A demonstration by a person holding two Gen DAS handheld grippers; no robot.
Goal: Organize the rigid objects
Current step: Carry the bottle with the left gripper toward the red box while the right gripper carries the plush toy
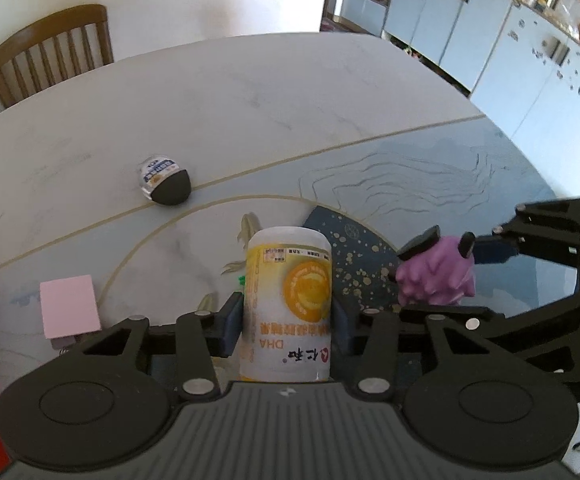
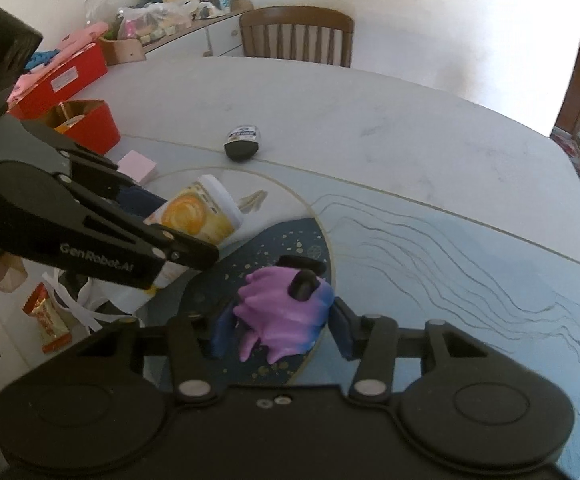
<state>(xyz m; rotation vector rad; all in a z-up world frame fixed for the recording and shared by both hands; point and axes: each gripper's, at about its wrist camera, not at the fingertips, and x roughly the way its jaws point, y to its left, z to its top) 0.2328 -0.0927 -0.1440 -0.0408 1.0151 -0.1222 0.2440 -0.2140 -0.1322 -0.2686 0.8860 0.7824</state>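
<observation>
A white and yellow bottle [image 1: 288,304] stands tilted between the blue pads of my left gripper [image 1: 286,322], which is shut on it just above the table. My right gripper [image 2: 282,332] is shut on a purple knobbly toy [image 2: 278,316] over the dark blue speckled disc [image 2: 290,248] of the table's pattern. In the left wrist view the right gripper [image 1: 445,246] holds that purple toy [image 1: 433,276] to the right of the bottle. A small jar [image 1: 164,184] with a dark cap lies on its side farther back on the table.
A pink note pad [image 1: 70,306] lies left of the bottle. Two red boxes [image 2: 90,124] stand at the table's left edge. A wooden chair [image 2: 295,34] stands at the far side. The marble table [image 1: 250,100] stretches back. A snack packet [image 2: 50,320] lies below the table.
</observation>
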